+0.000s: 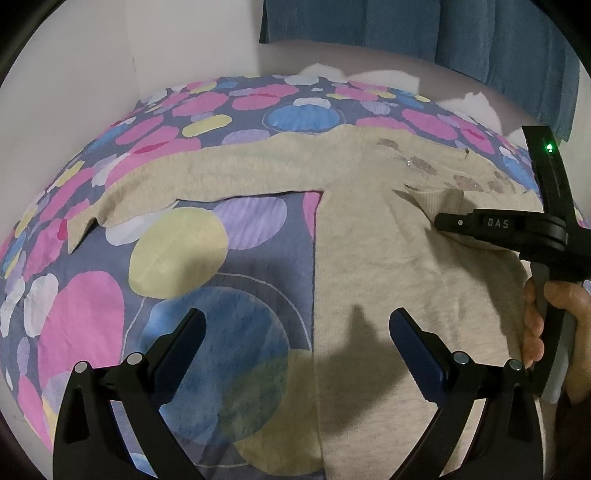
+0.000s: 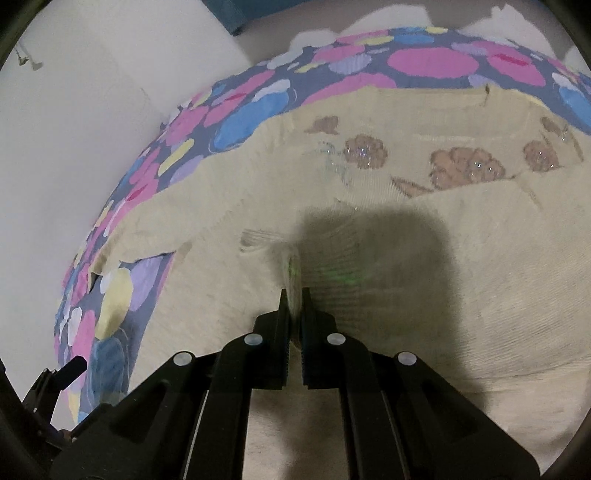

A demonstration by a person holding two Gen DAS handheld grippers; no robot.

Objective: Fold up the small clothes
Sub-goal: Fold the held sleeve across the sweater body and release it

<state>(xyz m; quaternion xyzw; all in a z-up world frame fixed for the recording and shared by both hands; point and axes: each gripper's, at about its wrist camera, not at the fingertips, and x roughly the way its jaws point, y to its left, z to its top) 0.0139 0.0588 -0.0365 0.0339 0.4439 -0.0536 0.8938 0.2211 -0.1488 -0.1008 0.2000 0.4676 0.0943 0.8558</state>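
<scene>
This looks like a home bedroom: a quilted bedcover with pink, blue and yellow circles (image 1: 177, 258) spreads wide, plain white walls (image 1: 110, 55) rise behind it, and a teal fabric curtain (image 1: 424, 29) hangs beyond it.

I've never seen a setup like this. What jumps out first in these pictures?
Probably the loud bedspread, covered in pink, blue and yellow blobs, with a cream sweater lying on it, one sleeve stretched out to the left. Brown knitted flowers run across the sweater's chest. Then the black tools: the right gripper is shut on a pinch of the sweater's knit, while the left gripper hangs open above the sweater's side edge.
</scene>
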